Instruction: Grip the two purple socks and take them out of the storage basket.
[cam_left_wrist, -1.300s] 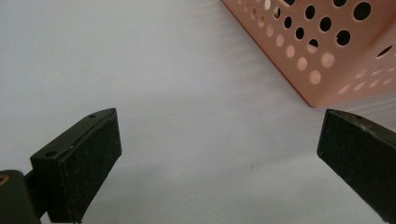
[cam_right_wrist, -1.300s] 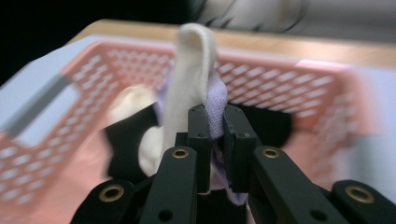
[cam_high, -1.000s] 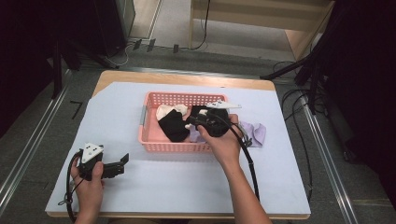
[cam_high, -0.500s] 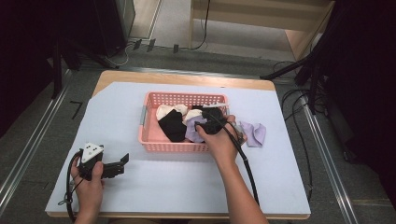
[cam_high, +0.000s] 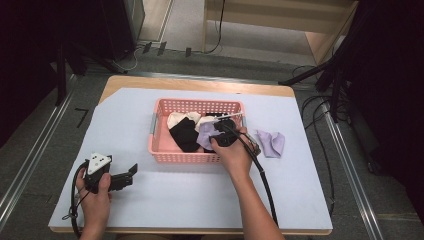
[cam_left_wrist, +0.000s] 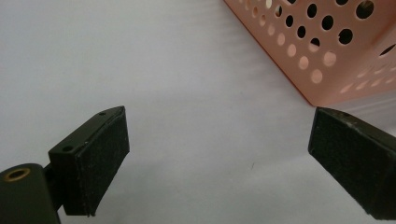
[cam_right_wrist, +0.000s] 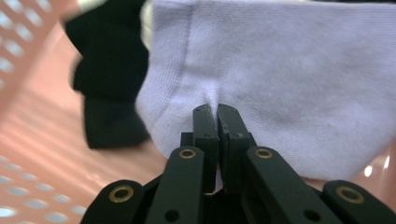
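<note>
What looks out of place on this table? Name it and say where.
One lavender sock lies crumpled on the white table cover beside the pink basket, while the other socks sit inside. The right gripper is pinching a matching lavender sock in the basket.

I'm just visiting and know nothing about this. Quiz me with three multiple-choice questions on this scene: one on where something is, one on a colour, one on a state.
1. Where does the loose lilac sock lie?
A. in the basket
B. on the table, right of the basket
C. on the floor

2. What colour is the basket?
A. pink
B. green
C. blue

3. How do the right gripper's jaws stand?
A. wide open
B. shut on a black sock
C. shut on a lilac sock

Answers:
1 B, the high view shows it flat on the table beside the basket's right end.
2 A, its perforated walls are pink.
3 C, the right gripper view shows the jaws pinching lilac fabric.
</note>
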